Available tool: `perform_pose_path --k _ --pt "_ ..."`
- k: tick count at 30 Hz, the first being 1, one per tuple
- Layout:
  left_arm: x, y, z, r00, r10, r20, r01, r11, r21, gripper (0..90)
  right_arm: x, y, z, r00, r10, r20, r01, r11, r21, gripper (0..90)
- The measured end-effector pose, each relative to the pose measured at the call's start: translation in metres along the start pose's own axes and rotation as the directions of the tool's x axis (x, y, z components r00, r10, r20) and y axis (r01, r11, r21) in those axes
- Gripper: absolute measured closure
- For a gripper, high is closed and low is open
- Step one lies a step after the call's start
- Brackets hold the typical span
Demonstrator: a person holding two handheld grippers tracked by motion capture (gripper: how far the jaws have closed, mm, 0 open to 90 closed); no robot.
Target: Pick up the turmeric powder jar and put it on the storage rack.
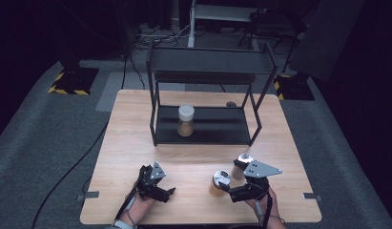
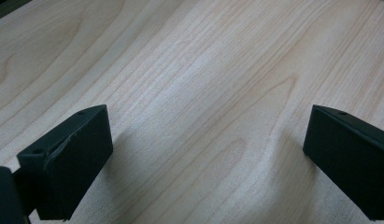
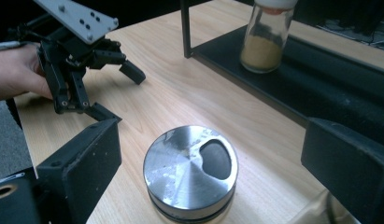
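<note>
The step in hand looks like the reach for a jar: the right gripper sits at the near right of the table, its jaws spread wide on either side of a metal-lidded jar, which stands on the wood between them. No pad presses on the jar, so it is bracketed but not yet gripped. The left gripper rests at the near left, jaws released and apart over bare wood, holding nothing.

The next move, as I judge it, calls for squeezing the right jaws onto the jar's sides below the lid, squarely enough that it does not tip, and then lifting it, probably toward the rack at the far middle of the table. That carry would need to clear the rack's front rail and the upper shelf.

Counted: two grippers. Three jars: the one between the right jaws, a second jar just to its right and slightly farther, close by the right gripper's grey plate, and a white-capped jar of tan powder standing on the rack's lower shelf. One rack, with two shelves. One table.
</note>
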State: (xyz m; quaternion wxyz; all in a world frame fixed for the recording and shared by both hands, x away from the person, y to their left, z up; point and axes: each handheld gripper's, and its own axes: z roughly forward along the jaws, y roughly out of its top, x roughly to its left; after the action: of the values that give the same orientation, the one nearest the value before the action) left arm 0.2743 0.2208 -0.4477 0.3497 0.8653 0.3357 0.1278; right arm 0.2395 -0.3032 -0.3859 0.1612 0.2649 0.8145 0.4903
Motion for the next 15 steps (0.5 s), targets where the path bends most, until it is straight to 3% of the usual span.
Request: perform_pose_path --k 15 --pt "0.0 0.0 0.0 1.0 0.001 0.0 -0.001 1.0 0.0 0.9 0.013 -0.019 0.024 1.0 -0.009 0.002 0.009 0.9982 0.059 10.5"
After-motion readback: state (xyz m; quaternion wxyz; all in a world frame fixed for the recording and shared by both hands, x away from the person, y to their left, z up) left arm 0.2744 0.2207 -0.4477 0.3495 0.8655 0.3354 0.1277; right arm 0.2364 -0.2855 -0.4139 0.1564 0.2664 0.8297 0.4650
